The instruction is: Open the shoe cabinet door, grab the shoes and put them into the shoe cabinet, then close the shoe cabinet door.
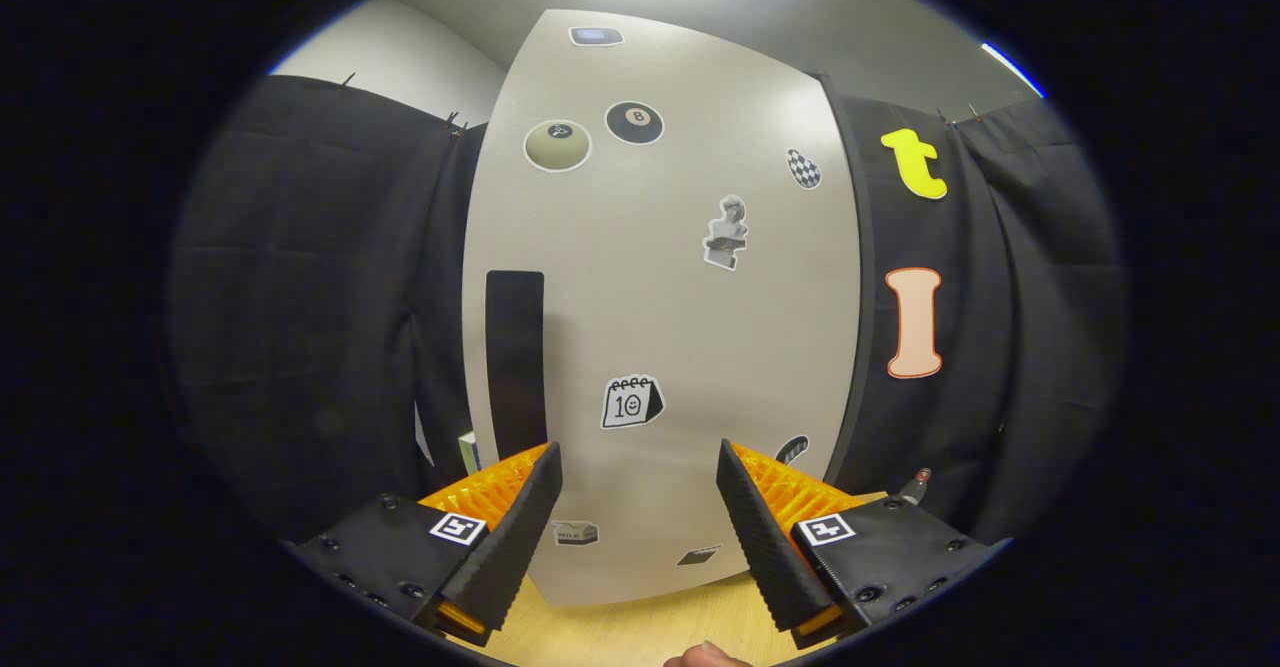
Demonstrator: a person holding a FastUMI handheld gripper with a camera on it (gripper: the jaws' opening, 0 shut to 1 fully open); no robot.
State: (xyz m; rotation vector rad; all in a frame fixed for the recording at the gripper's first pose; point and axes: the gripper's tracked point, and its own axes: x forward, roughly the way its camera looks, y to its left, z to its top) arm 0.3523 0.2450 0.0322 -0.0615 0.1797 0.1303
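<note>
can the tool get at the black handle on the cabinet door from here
Probably yes. The tool is open, and the black handle stands just ahead of its left finger on the shut cabinet door, with nothing between; it needs a small leftward shift.

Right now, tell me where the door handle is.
In the gripper view the handle, a dark upright bar, sits near the cabinet door's left edge, just above the left finger of the open gripper.

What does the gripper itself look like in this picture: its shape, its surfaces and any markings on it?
The gripper has two wedge-shaped fingers with ribbed inner faces, standing apart. Each sits on a black block with screws, and each block carries a small square black-and-white marker. Ridged orange parts lie on the outer side of each finger.
</note>
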